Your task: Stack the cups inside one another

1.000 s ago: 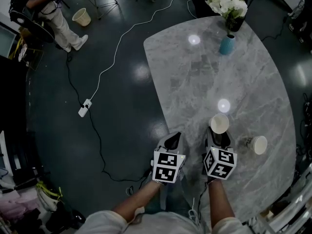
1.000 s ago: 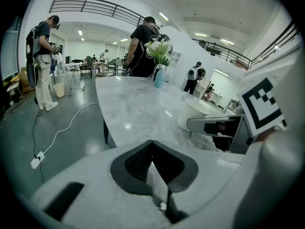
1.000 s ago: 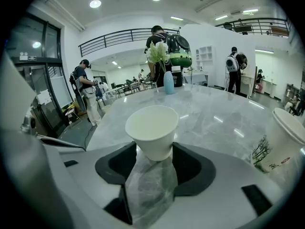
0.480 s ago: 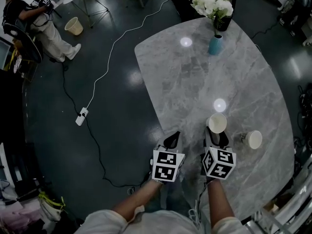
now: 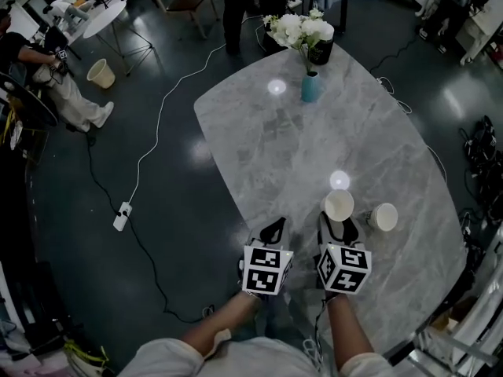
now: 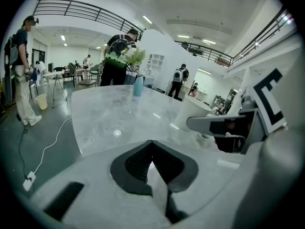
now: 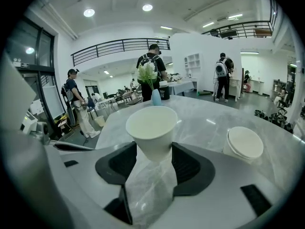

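Observation:
A white paper cup [image 5: 339, 205] stands upright, mouth up, on the grey marble table [image 5: 267, 132], with my right gripper [image 5: 338, 225] shut on its lower part. The right gripper view shows this cup [image 7: 151, 128] between the two dark pads [image 7: 190, 163]. A second white cup [image 5: 383, 217] lies just to its right, apparently on its side; in the right gripper view this second cup [image 7: 243, 144] turns a round end toward me. My left gripper [image 5: 273, 228] hovers at the table's near-left edge, jaws shut with nothing between them [image 6: 152, 143].
A blue vase [image 5: 310, 86] with white flowers [image 5: 300, 30] stands at the table's far end. A white cable and power strip [image 5: 120, 216] lie on the dark floor to the left. Several people stand beyond the table.
The head view has swung, so more of the room beyond the table shows. Both grippers and both cups keep about the same places relative to each other.

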